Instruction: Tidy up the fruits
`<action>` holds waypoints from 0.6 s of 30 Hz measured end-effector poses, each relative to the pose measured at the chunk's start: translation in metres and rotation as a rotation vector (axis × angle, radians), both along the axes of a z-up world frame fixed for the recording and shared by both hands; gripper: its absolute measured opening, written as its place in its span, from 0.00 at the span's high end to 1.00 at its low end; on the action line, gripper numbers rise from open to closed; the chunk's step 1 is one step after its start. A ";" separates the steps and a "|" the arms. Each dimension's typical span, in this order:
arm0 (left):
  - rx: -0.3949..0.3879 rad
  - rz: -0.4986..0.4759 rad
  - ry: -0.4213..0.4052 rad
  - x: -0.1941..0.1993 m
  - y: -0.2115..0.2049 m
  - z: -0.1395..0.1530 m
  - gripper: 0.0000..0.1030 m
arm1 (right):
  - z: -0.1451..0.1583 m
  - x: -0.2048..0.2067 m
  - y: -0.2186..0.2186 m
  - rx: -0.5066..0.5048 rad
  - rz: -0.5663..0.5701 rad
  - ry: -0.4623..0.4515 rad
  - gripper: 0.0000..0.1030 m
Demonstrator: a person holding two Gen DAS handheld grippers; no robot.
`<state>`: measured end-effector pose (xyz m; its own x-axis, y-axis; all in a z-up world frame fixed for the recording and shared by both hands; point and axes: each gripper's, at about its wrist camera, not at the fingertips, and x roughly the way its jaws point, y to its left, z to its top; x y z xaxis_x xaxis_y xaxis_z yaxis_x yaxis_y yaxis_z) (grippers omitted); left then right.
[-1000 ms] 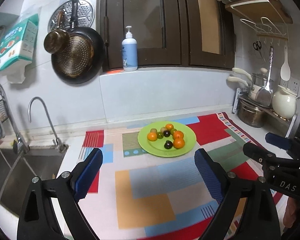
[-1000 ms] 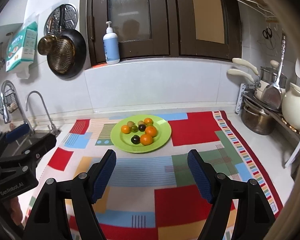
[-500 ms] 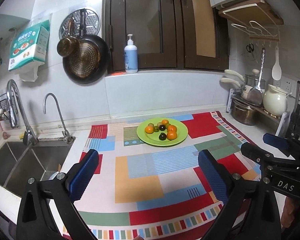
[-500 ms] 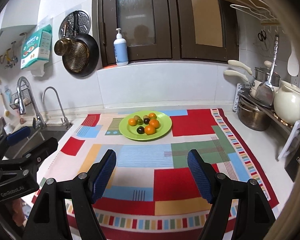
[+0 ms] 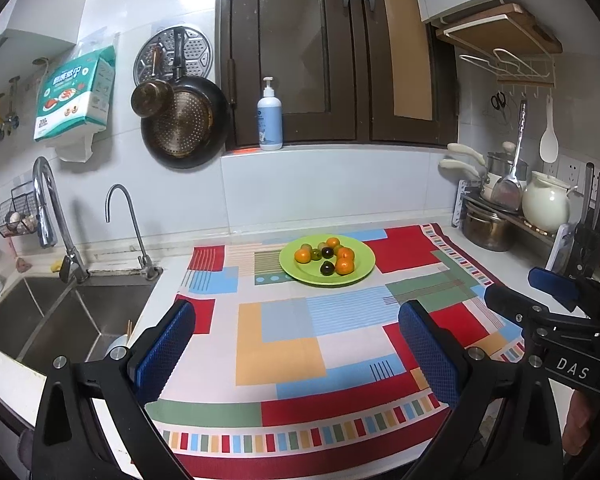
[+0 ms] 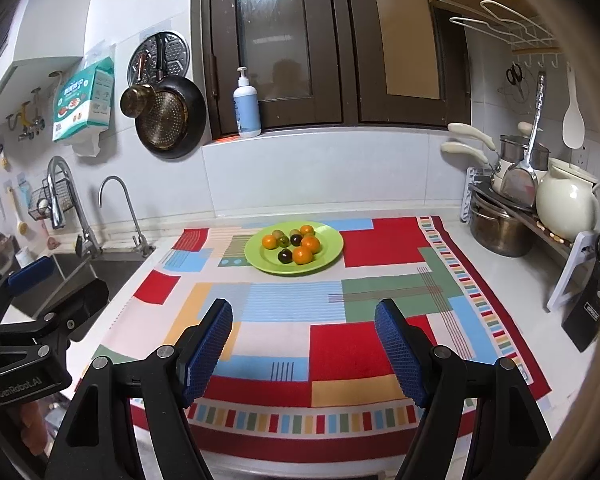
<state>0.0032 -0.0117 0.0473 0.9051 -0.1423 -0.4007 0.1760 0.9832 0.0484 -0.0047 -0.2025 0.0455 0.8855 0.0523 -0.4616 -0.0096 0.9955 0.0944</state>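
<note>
Sitting toward the back of the patterned cloth (image 5: pixel 284 356) on the worktop (image 6: pixel 512 280), the green plate (image 5: pixel 362 276) carries all the fruit: four orange ones (image 5: pixel 344 266), two dark ones (image 5: pixel 327 268) and a few small green ones (image 5: pixel 315 255), bunched together at the plate's middle. Both tongs hang well short of the plate, over the near part of the cloth. The left tongs (image 5: pixel 296 354) stand released, jaws spread wide after having just been opening, with only cloth showing between them. The right tongs (image 6: pixel 303 350) are also released, jaws parted with nothing between them. Left of the plate lie the sink (image 5: pixel 60 312) and its two taps (image 5: pixel 120 216). Behind the plate, on the ledge, stands a pump bottle (image 5: pixel 270 120). Right of the plate, a rack holds pots (image 5: pixel 486 228) and a cream kettle (image 5: pixel 546 202)
</note>
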 end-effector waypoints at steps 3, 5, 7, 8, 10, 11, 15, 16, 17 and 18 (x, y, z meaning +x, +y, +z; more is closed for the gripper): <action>-0.001 0.004 -0.005 -0.005 0.001 0.001 0.00 | 0.001 -0.004 0.000 -0.002 0.001 -0.005 0.28; -0.002 0.007 -0.006 -0.007 0.001 0.002 0.00 | 0.001 -0.006 0.000 -0.003 0.002 -0.009 0.28; -0.003 0.010 -0.007 -0.009 0.002 0.002 0.00 | 0.002 -0.008 0.000 -0.003 0.005 -0.011 0.28; -0.004 0.010 -0.008 -0.009 0.002 0.002 0.00 | 0.002 -0.008 0.001 -0.003 0.005 -0.011 0.28; -0.004 0.011 -0.008 -0.010 0.004 0.002 0.00 | 0.002 -0.009 0.002 -0.002 0.006 -0.011 0.28; -0.004 0.009 -0.007 -0.010 0.004 0.002 0.00 | 0.002 -0.009 0.003 -0.004 0.004 -0.012 0.28; -0.004 0.010 -0.008 -0.011 0.004 0.002 0.00 | 0.002 -0.009 0.004 -0.004 0.006 -0.015 0.28; -0.004 0.009 -0.008 -0.011 0.004 0.002 0.00 | 0.002 -0.009 0.003 -0.004 0.008 -0.015 0.28; -0.003 0.008 -0.008 -0.011 0.004 0.002 0.00 | 0.002 -0.010 0.003 -0.004 0.010 -0.015 0.28; -0.001 0.008 -0.010 -0.012 0.004 0.002 0.00 | 0.002 -0.010 0.003 -0.004 0.008 -0.015 0.28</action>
<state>-0.0084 -0.0077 0.0495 0.9100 -0.1354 -0.3918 0.1676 0.9846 0.0490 -0.0145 -0.1992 0.0476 0.8921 0.0575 -0.4481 -0.0190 0.9958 0.0899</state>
